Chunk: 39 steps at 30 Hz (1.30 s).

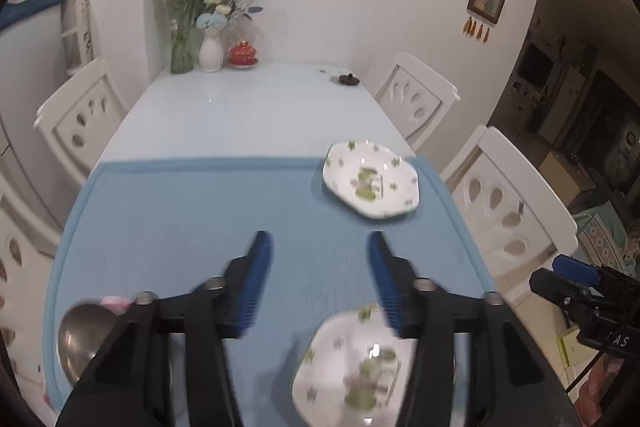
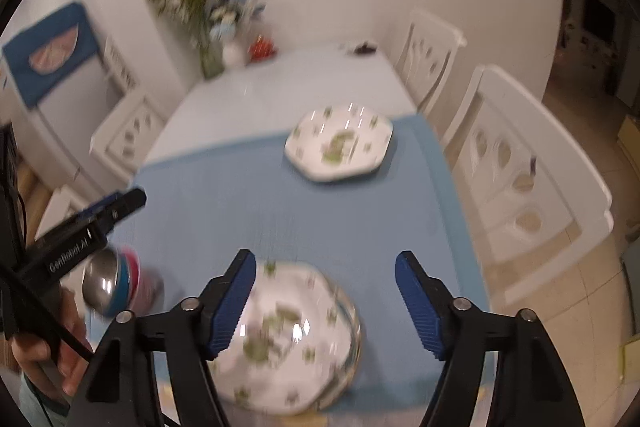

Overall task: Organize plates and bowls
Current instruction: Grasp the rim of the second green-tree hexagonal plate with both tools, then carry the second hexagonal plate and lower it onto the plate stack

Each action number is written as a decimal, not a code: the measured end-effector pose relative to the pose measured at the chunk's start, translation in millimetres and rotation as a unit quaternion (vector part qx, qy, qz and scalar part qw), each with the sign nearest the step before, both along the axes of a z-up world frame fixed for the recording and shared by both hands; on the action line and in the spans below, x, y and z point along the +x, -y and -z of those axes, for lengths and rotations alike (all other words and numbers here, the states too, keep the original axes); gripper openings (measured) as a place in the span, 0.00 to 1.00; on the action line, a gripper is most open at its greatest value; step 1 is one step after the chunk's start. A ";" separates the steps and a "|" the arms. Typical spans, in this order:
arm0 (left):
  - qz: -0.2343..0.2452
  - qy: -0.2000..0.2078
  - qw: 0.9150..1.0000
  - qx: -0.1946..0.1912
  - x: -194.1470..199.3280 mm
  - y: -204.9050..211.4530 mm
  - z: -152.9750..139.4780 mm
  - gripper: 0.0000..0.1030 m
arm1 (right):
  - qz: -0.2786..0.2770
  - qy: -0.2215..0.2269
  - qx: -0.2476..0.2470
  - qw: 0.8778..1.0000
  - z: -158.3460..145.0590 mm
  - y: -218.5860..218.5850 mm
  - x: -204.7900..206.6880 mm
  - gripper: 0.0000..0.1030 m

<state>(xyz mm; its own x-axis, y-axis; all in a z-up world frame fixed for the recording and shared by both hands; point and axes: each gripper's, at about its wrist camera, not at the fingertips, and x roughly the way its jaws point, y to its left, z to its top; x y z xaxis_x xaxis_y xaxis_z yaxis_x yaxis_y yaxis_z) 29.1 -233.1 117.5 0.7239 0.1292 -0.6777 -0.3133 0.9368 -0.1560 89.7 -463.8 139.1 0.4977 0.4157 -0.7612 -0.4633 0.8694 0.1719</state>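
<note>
On the blue mat [image 1: 180, 219] lies a white octagonal plate with green flower prints [image 1: 370, 179] at the far right. A second plate of the same pattern [image 1: 352, 367] lies near me, below my left gripper [image 1: 319, 237], which hangs open and empty above the mat. In the right wrist view the near plate [image 2: 288, 339] rests on top of another dish whose rim shows at its right. My right gripper [image 2: 325, 257] is open above it with nothing between its fingers. The far plate [image 2: 340, 143] lies beyond. A steel bowl [image 1: 80, 331] sits at the left; it is nested in blue and pink bowls [image 2: 128, 283].
Vases of flowers [image 1: 192, 39], a red lidded pot [image 1: 243, 55] and a small dark object [image 1: 349, 79] stand at the table's far end. White chairs [image 1: 508, 203] line both sides. A hand [image 2: 40, 351] holds the left gripper [image 2: 100, 215] at the left edge.
</note>
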 end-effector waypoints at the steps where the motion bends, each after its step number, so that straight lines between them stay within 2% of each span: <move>1: 0.000 0.005 1.000 -0.003 14.0 -3.0 -1.2 0.71 | 0.003 0.001 0.002 1.000 -1.3 -0.2 8.2 0.72; 3: -0.004 0.005 1.000 -0.009 35.7 -7.5 -0.5 0.71 | 0.014 -0.003 0.002 1.000 0.8 -3.2 37.3 0.82; 7: -0.001 -0.012 0.999 -0.044 94.2 -20.8 17.7 0.70 | 0.027 -0.043 0.010 0.999 19.2 -9.9 106.7 0.82; 11: -0.011 -0.055 0.994 -0.095 156.4 -38.1 58.6 0.67 | 0.026 -0.087 0.010 0.996 54.3 -19.9 178.7 0.82; 17: -0.028 -0.111 0.982 -0.150 212.0 -53.3 126.9 0.62 | 0.012 -0.135 0.017 0.991 112.2 -30.7 250.4 0.82; 19: -0.036 -0.126 0.979 -0.157 224.2 -56.4 145.2 0.62 | 0.015 -0.142 0.009 0.990 130.0 -34.7 270.4 0.78; 21: -0.043 -0.139 0.976 -0.161 232.5 -59.1 159.3 0.61 | 0.013 -0.154 0.005 0.988 146.7 -40.4 289.0 0.68; 25: -0.045 -0.153 0.972 -0.170 241.7 -61.5 175.4 0.58 | 0.002 -0.162 -0.007 0.987 166.1 -54.2 307.5 0.58; 29: -0.042 -0.160 0.970 -0.175 248.0 -60.9 186.1 0.49 | -0.014 -0.172 -0.001 0.985 183.1 -63.2 314.9 0.39; 31: -0.045 -0.154 0.972 -0.174 250.0 -61.6 187.6 0.49 | -0.018 -0.164 -0.001 0.986 186.5 -66.4 313.5 0.36; 33: -0.045 -0.148 0.972 -0.178 253.8 -62.8 187.7 0.42 | -0.024 -0.152 0.000 0.988 185.2 -69.7 311.4 0.28; 35: -0.037 -0.148 0.972 -0.179 257.5 -60.1 187.9 0.20 | -0.033 -0.149 0.001 0.988 185.5 -73.2 311.6 0.22; 37: -0.037 -0.148 0.976 -0.155 258.8 -55.9 184.8 0.21 | -0.041 -0.134 -0.014 0.990 182.9 -79.3 307.3 0.23; 39: -0.030 -0.140 0.984 -0.107 256.8 -46.6 176.9 0.22 | -0.058 -0.094 -0.048 0.993 175.8 -86.8 297.8 0.24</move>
